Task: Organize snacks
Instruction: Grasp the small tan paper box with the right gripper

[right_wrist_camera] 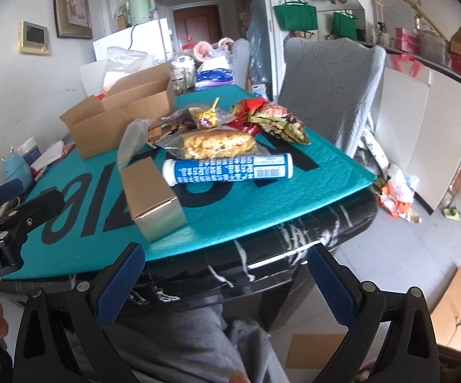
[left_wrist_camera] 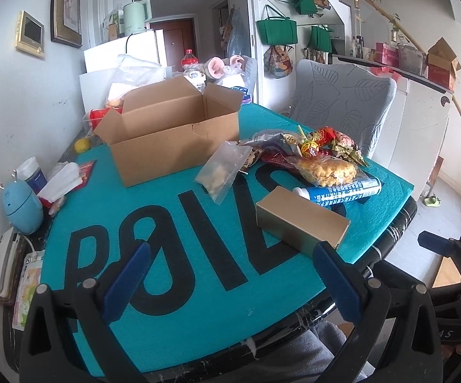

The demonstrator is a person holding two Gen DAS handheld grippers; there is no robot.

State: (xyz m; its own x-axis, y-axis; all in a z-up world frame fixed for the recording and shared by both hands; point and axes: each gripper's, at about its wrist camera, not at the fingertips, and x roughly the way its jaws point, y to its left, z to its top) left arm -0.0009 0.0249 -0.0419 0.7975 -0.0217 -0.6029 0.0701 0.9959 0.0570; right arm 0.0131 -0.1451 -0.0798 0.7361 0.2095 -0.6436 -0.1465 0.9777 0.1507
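Both hand-held grippers are released and empty: the left hand-held gripper [left_wrist_camera: 228, 282] hovers low in the frame over the teal tabletop [left_wrist_camera: 198, 223], and the right hand-held gripper [right_wrist_camera: 227, 287] is below the table edge. The snacks [left_wrist_camera: 310, 156] lie in a pile at centre right, beside the open cardboard box [left_wrist_camera: 172, 131] at upper centre. Start with the nearest item, the small brown box [left_wrist_camera: 300, 217]. I think you should close on its narrow sides, lift it straight, then place it in the carton.

On the mat [left_wrist_camera: 172, 274], the open carton [left_wrist_camera: 172, 134] lies left of the snack pile [left_wrist_camera: 313, 156], small box [left_wrist_camera: 302, 220] nearer.
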